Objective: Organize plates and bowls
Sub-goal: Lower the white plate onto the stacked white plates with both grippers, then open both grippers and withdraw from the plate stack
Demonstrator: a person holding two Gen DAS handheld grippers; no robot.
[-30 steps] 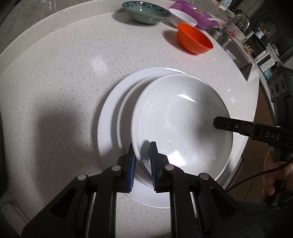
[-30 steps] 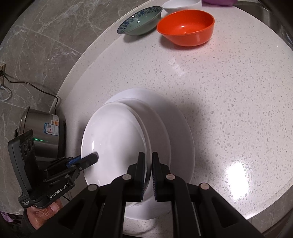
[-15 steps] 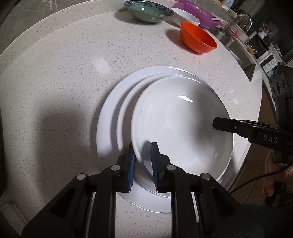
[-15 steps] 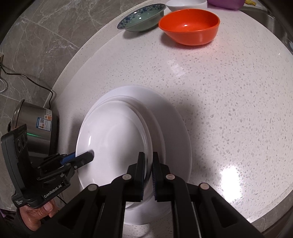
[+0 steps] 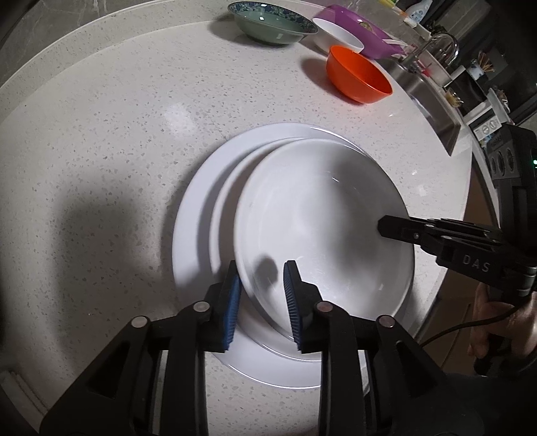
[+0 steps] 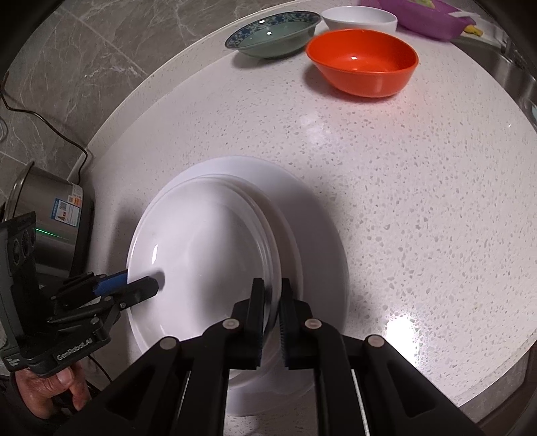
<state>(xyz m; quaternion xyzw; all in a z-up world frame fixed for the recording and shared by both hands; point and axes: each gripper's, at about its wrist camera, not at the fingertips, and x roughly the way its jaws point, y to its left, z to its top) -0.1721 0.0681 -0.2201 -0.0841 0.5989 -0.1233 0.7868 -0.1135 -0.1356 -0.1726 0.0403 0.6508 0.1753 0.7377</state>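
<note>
A deep white plate (image 5: 322, 214) lies on a larger white plate (image 5: 198, 214) on the speckled counter. It also shows in the right wrist view (image 6: 201, 255) on the larger plate (image 6: 319, 241). My left gripper (image 5: 261, 285) straddles its near rim with the jaws spread apart, not pinching. My right gripper (image 6: 270, 298) is shut on the plate's opposite rim. An orange bowl (image 5: 357, 78), a green patterned bowl (image 5: 272, 21) and a small white bowl (image 5: 337, 35) stand at the far side.
A purple tray (image 5: 355, 33) sits behind the bowls. A sink with a tap (image 5: 433, 84) lies at the right. A steel pot (image 6: 50, 214) stands at the counter's left end. The counter edge (image 6: 486, 385) runs close to the plates.
My left gripper's jaws have opened off the deep plate's rim. The right gripper stays shut on the other rim. The plate stack has barely moved.
</note>
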